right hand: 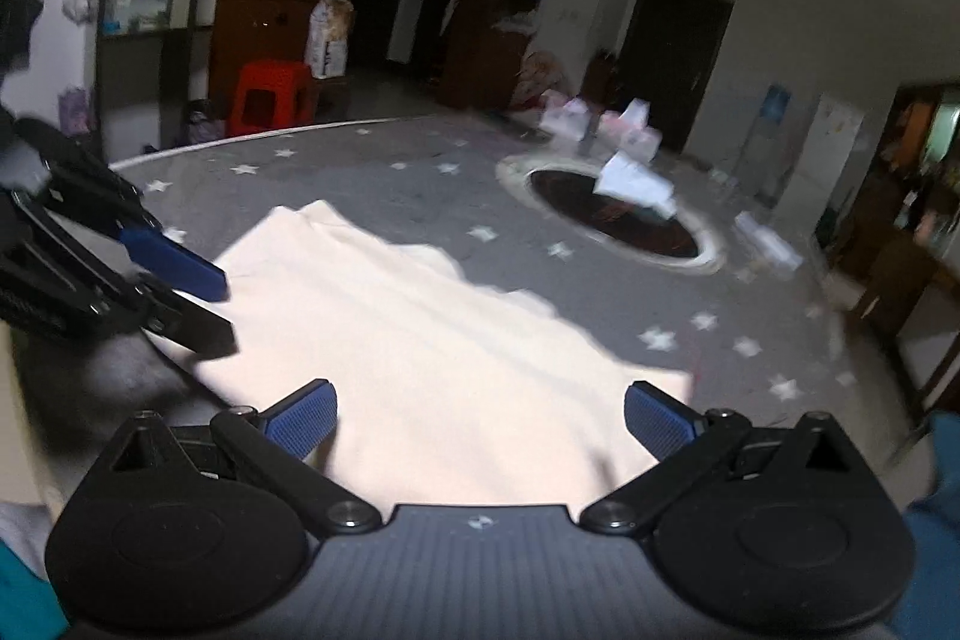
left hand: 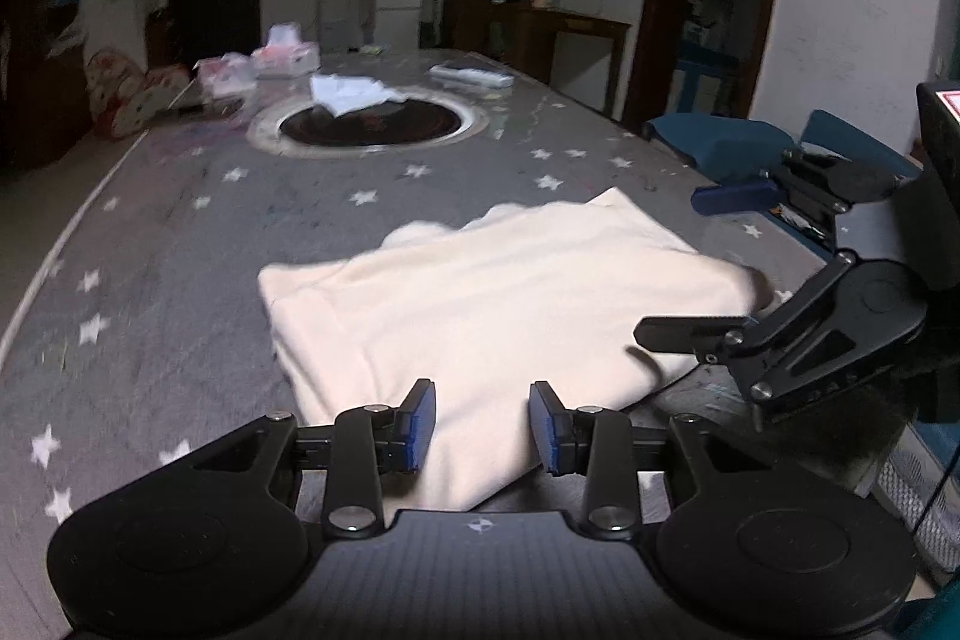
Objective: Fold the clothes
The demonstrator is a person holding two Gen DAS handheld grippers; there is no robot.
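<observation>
Cream garment (left hand: 480, 298) folded flat on the star-patterned bench (left hand: 180, 232), left gripper (left hand: 482, 421) and right gripper (right hand: 480, 421) above its near edge, jaws released.

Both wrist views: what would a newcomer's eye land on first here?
The cream garment, folded flat, glows against the grey star-patterned tablecloth near the table's front edge. Both grippers hover at its near edge with jaws open, the left gripper narrower, the right gripper wide. Beyond it, a dark round inset sits mid-table under crumpled white paper.
</observation>
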